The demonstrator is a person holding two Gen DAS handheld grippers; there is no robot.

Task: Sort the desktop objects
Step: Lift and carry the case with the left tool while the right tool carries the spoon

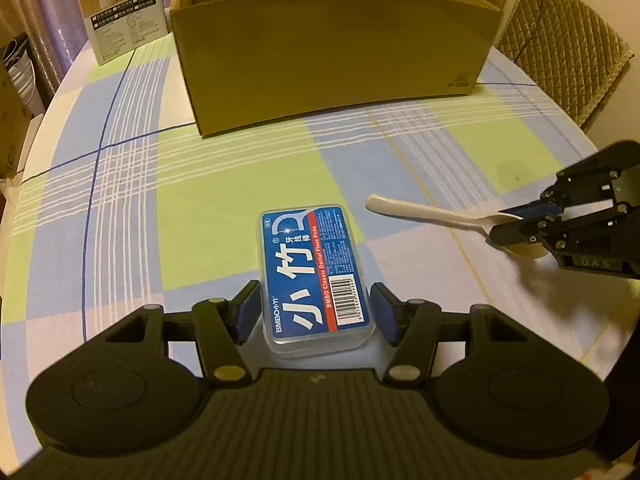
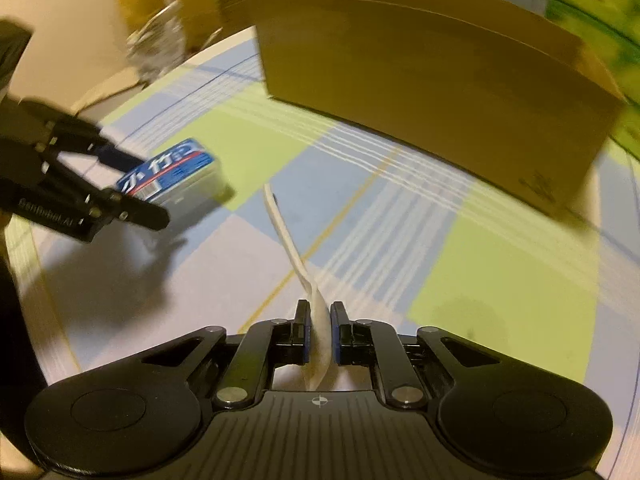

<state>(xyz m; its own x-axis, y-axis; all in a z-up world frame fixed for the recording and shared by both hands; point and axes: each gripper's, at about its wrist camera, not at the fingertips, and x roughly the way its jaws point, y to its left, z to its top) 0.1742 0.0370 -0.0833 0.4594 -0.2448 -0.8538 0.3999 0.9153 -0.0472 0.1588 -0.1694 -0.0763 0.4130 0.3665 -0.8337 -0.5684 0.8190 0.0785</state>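
Floss box [image 1: 316, 276] lies flat on the checked tablecloth [image 1: 200, 208], label up, blue with white characters and a barcode. Left gripper [image 1: 316, 312] straddles the near end of the box: its blue pads stand on either side, spread, each pad apart from the box wall by a narrow gap. No grip is made on the box.

Right gripper [image 2: 320, 332] is closed on a white spoon [image 2: 288, 240]. Pads pinch the bowl end, which stands on edge between them; the handle points forward and away, toward the floss box. In the left wrist view the same gripper [image 1: 524, 220] shows at the right edge, spoon [image 1: 424, 212] handle stretching left from it, its tip near the far right corner of the floss box but apart from it. Whether the spoon is clear of the cloth cannot be told.

Cardboard carton [image 1: 332, 52] stands open-topped at the far side of the table, well beyond both items. White product box [image 1: 120, 8] stands upright to the left of the carton. Quilted chair back [image 1: 560, 52] shows at the far right. Right wrist view is motion-blurred.
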